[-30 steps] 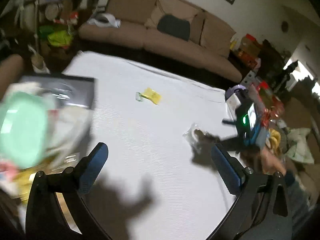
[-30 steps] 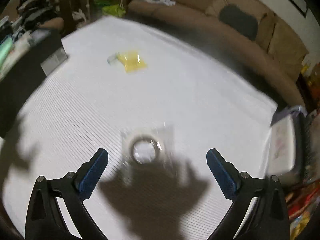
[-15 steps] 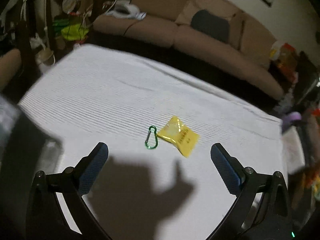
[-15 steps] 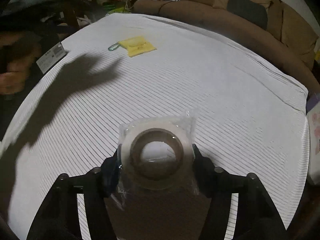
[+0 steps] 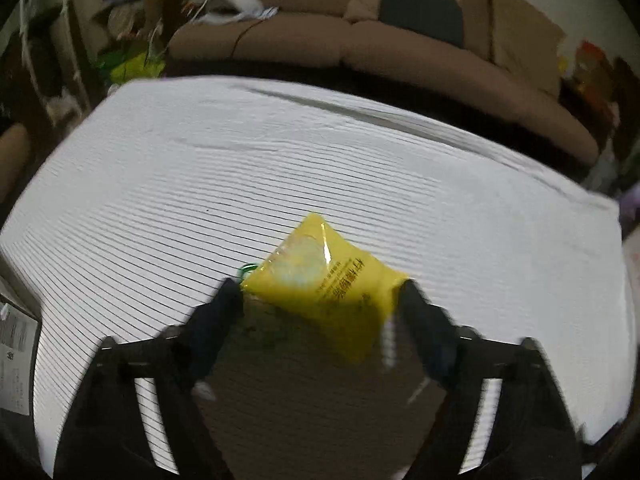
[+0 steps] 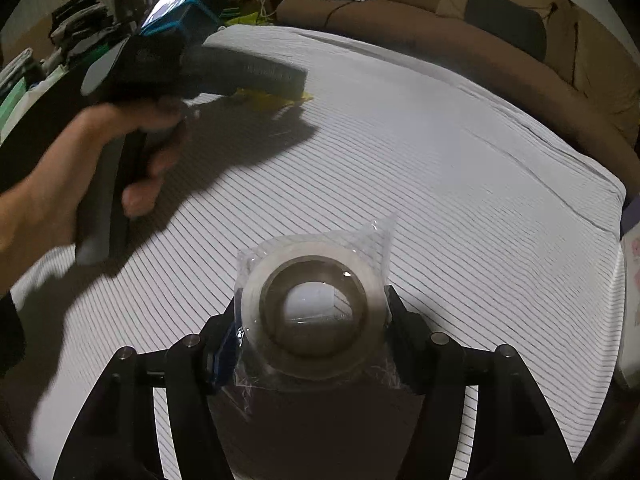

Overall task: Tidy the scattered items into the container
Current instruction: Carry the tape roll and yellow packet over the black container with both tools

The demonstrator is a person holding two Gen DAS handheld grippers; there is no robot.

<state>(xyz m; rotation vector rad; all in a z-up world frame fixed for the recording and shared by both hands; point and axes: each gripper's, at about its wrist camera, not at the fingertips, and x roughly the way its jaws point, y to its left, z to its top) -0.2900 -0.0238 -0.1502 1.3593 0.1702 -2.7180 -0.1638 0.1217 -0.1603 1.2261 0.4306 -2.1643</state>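
Your left tool (image 5: 320, 304): jaws closing around yellow packet (image 5: 324, 276), contact blurred, apparently touching. Your right tool (image 6: 312, 320): opening slightly, pinching wrapped tape roll (image 6: 308, 312) over striped sheet (image 6: 440, 180).

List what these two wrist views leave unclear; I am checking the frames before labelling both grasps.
- Green carabiner, left wrist view: mostly hidden beneath the yellow plastic packet.
- Left gripper, closing: motion blur hides whether its pads press the packet.
- Packet in the right wrist view: covered by the left gripper's body.
- Container: cut off by the frame edges.
- Bagged roll of clear tape: its underside is hidden between the right gripper fingers.
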